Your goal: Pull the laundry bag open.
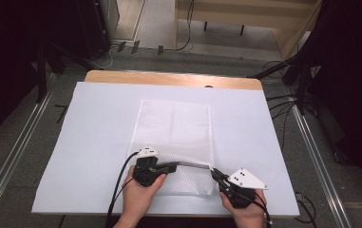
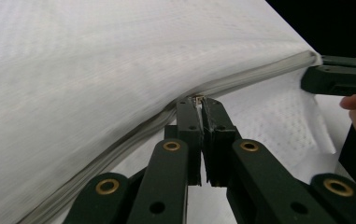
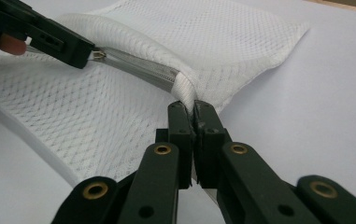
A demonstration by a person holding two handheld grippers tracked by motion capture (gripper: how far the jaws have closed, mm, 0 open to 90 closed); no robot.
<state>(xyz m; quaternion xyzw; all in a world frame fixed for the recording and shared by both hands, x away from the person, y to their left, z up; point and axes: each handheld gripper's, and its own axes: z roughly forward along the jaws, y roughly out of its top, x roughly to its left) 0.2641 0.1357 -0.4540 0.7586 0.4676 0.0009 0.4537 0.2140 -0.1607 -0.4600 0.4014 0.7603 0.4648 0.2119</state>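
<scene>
The white mesh laundry bag [image 1: 175,137] is lying near the table's [image 1: 93,142] front edge, its zipper [image 3: 138,65] partly run while the left gripper [image 1: 173,167], clamped on the zipper pull [image 3: 99,54], is working it and the right gripper [image 1: 215,175] is pinching the bag's end tab [image 3: 186,88].

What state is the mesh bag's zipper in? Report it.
Partly zipped. The left claw pinches the zipper pull midway along the mesh bag; teeth between it and the right claw are meshed. Beyond the pull, cannot tell.
</scene>
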